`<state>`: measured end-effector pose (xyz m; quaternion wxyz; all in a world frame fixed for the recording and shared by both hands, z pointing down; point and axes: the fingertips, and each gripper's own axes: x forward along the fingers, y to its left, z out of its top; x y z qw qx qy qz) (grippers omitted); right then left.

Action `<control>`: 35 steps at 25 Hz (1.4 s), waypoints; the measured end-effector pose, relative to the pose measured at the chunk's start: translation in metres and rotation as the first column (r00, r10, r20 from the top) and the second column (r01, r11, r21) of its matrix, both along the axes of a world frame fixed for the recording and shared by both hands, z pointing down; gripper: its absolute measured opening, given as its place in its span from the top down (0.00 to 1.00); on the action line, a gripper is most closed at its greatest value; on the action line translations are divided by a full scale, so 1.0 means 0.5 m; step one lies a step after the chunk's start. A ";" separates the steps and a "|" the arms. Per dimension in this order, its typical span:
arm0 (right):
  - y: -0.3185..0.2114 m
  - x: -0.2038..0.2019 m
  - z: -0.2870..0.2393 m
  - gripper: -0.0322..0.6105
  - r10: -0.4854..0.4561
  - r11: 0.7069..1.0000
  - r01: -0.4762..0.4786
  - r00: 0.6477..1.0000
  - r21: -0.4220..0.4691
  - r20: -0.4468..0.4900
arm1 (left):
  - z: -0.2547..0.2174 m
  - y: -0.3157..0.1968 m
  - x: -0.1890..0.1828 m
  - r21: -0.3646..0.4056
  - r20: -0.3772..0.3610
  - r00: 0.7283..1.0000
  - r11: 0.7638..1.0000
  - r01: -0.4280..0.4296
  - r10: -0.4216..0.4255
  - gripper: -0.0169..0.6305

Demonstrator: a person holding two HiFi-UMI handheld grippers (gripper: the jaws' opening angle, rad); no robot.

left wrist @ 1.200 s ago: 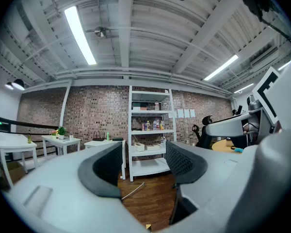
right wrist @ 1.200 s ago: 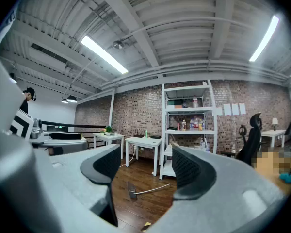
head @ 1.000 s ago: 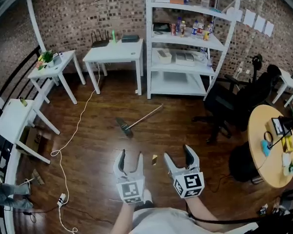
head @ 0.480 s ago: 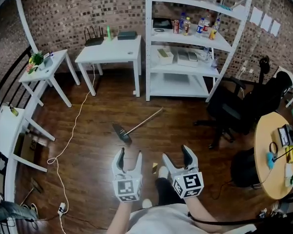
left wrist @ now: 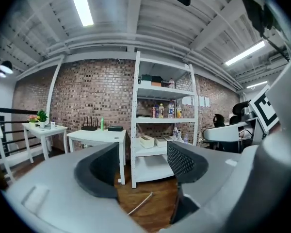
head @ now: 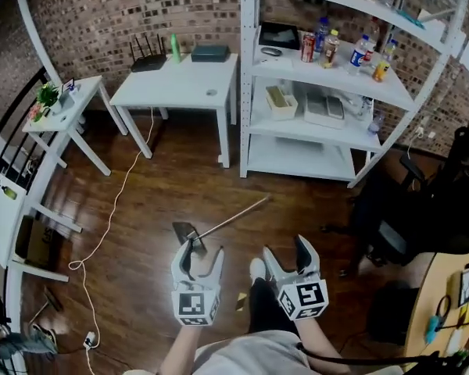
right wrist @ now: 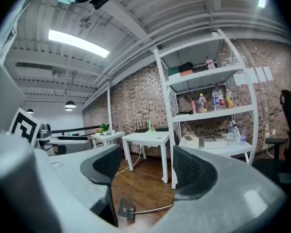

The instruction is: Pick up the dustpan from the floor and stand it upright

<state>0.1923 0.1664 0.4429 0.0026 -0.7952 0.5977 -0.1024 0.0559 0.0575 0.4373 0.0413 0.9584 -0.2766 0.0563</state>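
Observation:
The dustpan (head: 184, 233) lies flat on the dark wood floor, its long pale handle (head: 233, 216) running up and right toward the shelf. In the head view my left gripper (head: 202, 252) hovers just in front of the pan's dark head; its jaws are opening with nothing between them. My right gripper (head: 284, 248) hangs open and empty to the right of the handle. The right gripper view shows the pan (right wrist: 126, 209) low between its fingers, some way ahead. In the left gripper view only the handle (left wrist: 140, 204) shows, beyond that gripper (left wrist: 141, 165).
A white shelf unit (head: 322, 135) with bottles and boxes stands behind the dustpan, a white table (head: 180, 80) to its left. A white cable (head: 109, 229) trails across the floor at left. A black office chair (head: 422, 217) stands at right, small white side tables (head: 59, 116) at far left.
The person has walked forward, so the dustpan and shelf are much nearer. Both grippers have travelled forward together and now reach the pan's near end.

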 end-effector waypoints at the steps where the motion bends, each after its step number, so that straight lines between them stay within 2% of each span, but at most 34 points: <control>1: -0.037 0.047 0.005 0.46 -0.014 1.000 0.014 1.000 -0.010 0.008 | -0.001 -0.034 0.046 0.001 0.006 1.000 1.000 0.005 -0.005 0.49; 4: -0.138 0.164 0.033 0.46 -0.065 0.996 0.069 0.994 -0.051 0.082 | 0.009 -0.126 0.164 -0.019 0.024 0.999 0.999 0.044 -0.043 0.47; 9: -0.265 0.286 0.080 0.46 -0.148 0.982 0.161 0.981 -0.101 0.129 | 0.059 -0.227 0.316 -0.082 0.040 0.998 0.995 0.055 -0.052 0.46; 12: -0.327 0.328 0.151 0.46 -0.153 0.976 0.181 0.965 -0.119 0.213 | 0.117 -0.283 0.358 -0.123 0.071 0.995 0.990 0.072 -0.063 0.45; 14: -0.352 0.344 0.211 0.46 -0.152 0.973 0.196 0.943 -0.125 0.296 | 0.175 -0.308 0.375 -0.139 0.124 0.991 0.988 0.069 -0.052 0.44; 17: -0.362 0.371 0.326 0.46 -0.111 0.960 0.204 0.905 -0.190 0.410 | 0.288 -0.319 0.404 -0.181 0.217 0.976 0.983 0.016 0.024 0.42; 19: -0.369 0.386 0.408 0.46 -0.106 0.937 0.228 0.909 -0.266 0.404 | 0.364 -0.324 0.425 -0.220 0.252 0.965 0.975 -0.014 0.071 0.42; 25: -0.403 0.412 0.688 0.46 -0.159 0.822 0.293 0.942 -0.489 0.297 | 0.614 -0.371 0.455 -0.314 0.327 0.934 0.948 -0.039 0.147 0.41; 28: -0.426 0.433 0.836 0.46 -0.204 0.748 0.314 0.947 -0.585 0.247 | 0.748 -0.395 0.458 -0.373 0.348 0.921 0.927 -0.036 0.176 0.41; 30: -0.434 0.428 0.934 0.46 -0.271 0.682 0.349 0.937 -0.643 0.221 | 0.839 -0.393 0.443 -0.415 0.373 0.902 0.909 -0.049 0.219 0.41; 31: -0.442 0.428 0.990 0.46 -0.314 0.643 0.375 0.924 -0.667 0.217 | 0.889 -0.398 0.436 -0.426 0.391 0.889 0.903 -0.055 0.239 0.44; 35: -0.479 0.485 1.196 0.46 -0.453 0.491 0.450 0.863 -0.746 0.222 | 1.084 -0.434 0.422 -0.449 0.454 0.846 0.892 -0.053 0.278 0.43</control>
